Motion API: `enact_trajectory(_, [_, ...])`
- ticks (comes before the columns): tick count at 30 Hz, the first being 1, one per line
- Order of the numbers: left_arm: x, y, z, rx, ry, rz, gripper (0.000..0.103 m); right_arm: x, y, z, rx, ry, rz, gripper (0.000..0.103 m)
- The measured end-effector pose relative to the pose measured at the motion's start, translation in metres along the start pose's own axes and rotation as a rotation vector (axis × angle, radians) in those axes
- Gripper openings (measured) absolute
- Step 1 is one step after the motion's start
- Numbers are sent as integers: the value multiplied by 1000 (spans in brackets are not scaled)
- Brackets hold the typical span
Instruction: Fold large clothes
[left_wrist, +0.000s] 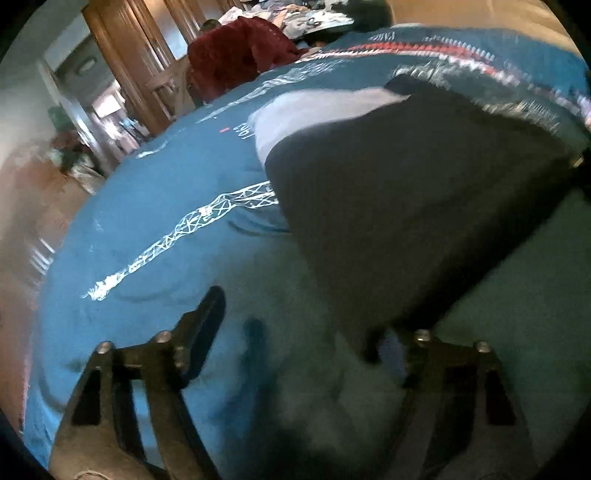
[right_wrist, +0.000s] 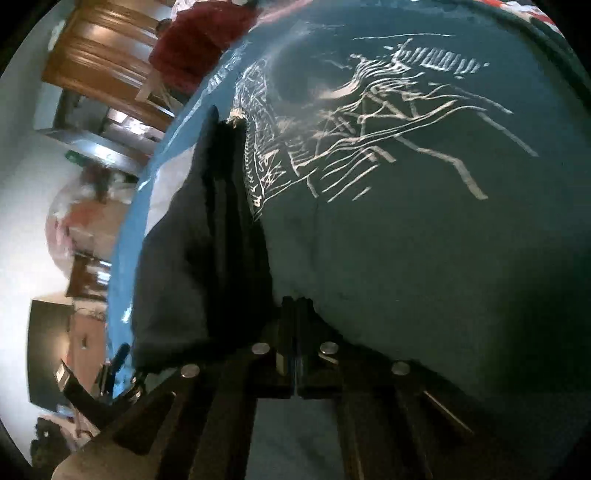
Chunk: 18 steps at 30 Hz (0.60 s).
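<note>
Pinching dark cloth (right_wrist: 207, 236) in the tight-closed right claw (right_wrist: 295, 314); left claw (left_wrist: 295, 321) wide apart, maybe brushing blurry cloth, over blue sheet (left_wrist: 166, 221).

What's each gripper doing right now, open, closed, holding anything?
Left gripper: open, fingers spread wide over the blue printed bedspread, holding nothing.
Right gripper: closed, fingers pressed together at the dark navy garment; grip on cloth uncertain.

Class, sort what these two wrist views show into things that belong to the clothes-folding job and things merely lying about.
Belongs to the job:
- dark fabric garment
- left gripper, jaws apart
- right gripper, jaws shut on the dark garment
- blue cloth with white line print underneath

Lying about:
- dark red knitted garment
- wooden door
</note>
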<state>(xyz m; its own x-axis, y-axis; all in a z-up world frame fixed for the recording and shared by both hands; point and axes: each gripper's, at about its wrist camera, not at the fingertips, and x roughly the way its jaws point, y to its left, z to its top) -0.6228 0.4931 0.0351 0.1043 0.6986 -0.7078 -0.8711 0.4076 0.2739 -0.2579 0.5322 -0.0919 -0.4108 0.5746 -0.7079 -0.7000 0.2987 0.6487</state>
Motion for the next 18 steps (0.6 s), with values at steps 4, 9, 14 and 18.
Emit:
enact_trajectory(4, [-44, 23, 5, -125, -134, -7, 75, -38, 52, 0, -237, -104, -53, 12])
enact_trajectory(9, [-2, 16, 34, -158, -139, -47, 80, 5, 104, 5, -421, -55, -35, 12])
enact_trajectory(14, [43, -5, 7, -106, 53, -192, 72, 52, 74, -4, -363, 93, -45, 0])
enact_trajectory(18, [12, 37, 29, -239, -62, -183, 72, 22, 109, 29, -437, 0, -21, 13])
